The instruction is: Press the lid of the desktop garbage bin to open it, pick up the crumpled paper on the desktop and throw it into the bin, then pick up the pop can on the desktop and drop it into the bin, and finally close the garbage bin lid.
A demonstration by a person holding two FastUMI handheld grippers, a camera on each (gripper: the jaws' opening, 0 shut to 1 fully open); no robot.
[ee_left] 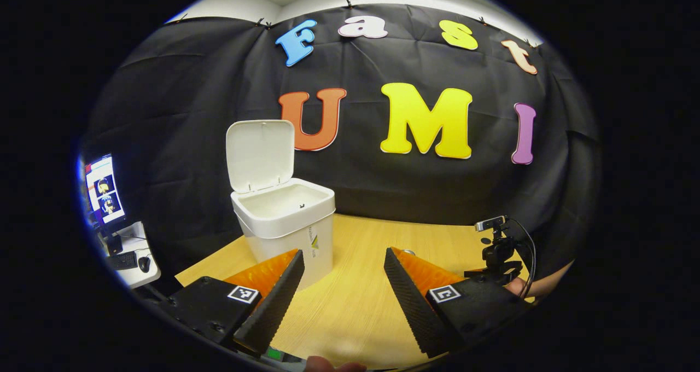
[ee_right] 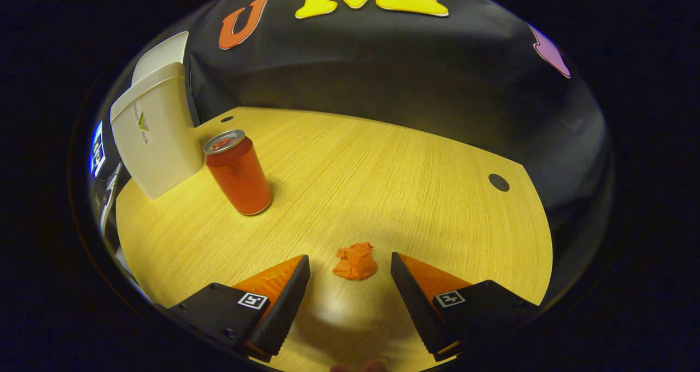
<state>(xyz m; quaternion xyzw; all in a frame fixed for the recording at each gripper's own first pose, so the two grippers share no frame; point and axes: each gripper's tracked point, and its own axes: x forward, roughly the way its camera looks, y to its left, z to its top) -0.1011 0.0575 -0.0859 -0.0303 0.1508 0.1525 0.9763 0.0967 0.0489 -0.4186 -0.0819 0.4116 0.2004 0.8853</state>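
The white garbage bin [ee_left: 290,219] stands on the wooden table with its lid [ee_left: 260,154] swung up and its inside bare. My left gripper [ee_left: 343,260] is open, just to the right of the bin's lower front. In the right gripper view the bin [ee_right: 156,137] stands at the far left with the red pop can [ee_right: 239,173] upright beside it. The crumpled orange paper [ee_right: 355,261] lies on the table, level with the tips of my open right gripper [ee_right: 350,267] and between them, untouched.
A small black camera on a stand [ee_left: 496,249] sits at the table's right side, with a hand just behind it. A monitor, keyboard and mouse [ee_left: 109,208] stand on a side desk to the left. The table [ee_right: 415,186] has a dark cable hole [ee_right: 499,182].
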